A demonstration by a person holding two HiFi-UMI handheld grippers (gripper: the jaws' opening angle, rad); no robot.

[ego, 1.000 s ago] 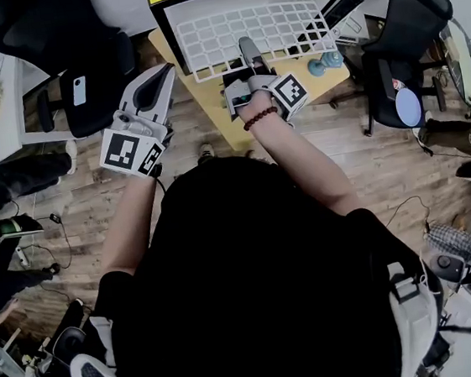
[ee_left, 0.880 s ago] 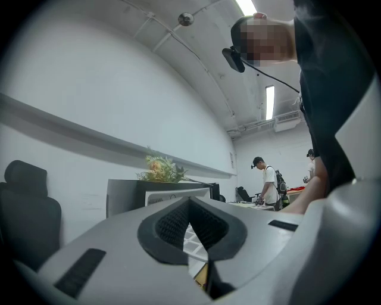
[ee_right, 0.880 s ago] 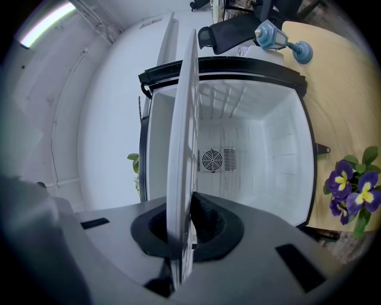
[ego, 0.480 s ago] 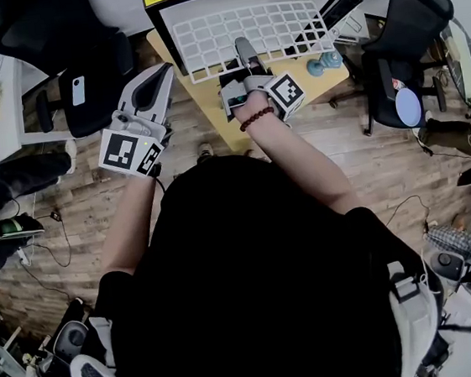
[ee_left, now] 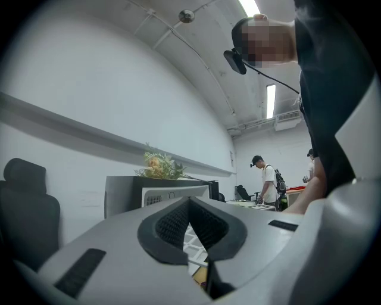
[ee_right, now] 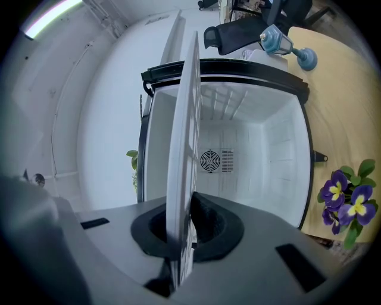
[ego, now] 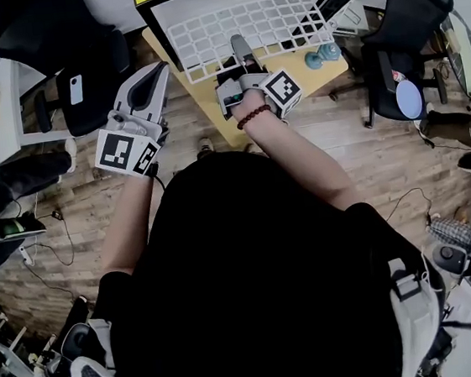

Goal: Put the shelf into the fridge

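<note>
My right gripper (ee_right: 187, 223) pinched the near edge of the white plastic grid shelf (ee_right: 186, 119), held edge-on at centre frame before the open black-framed mini fridge (ee_right: 286, 149); sliding it in and seating it remained. The fridge's white interior held only a rear fan vent (ee_right: 209, 160). My left gripper (ego: 152, 83), pressed together and empty, hovered mid left

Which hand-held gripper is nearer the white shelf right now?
Right. The right hand-held gripper is clamped on the white shelf at its near edge; the left hand-held gripper hangs to the shelf's left, off it, jaws together and empty.
</note>
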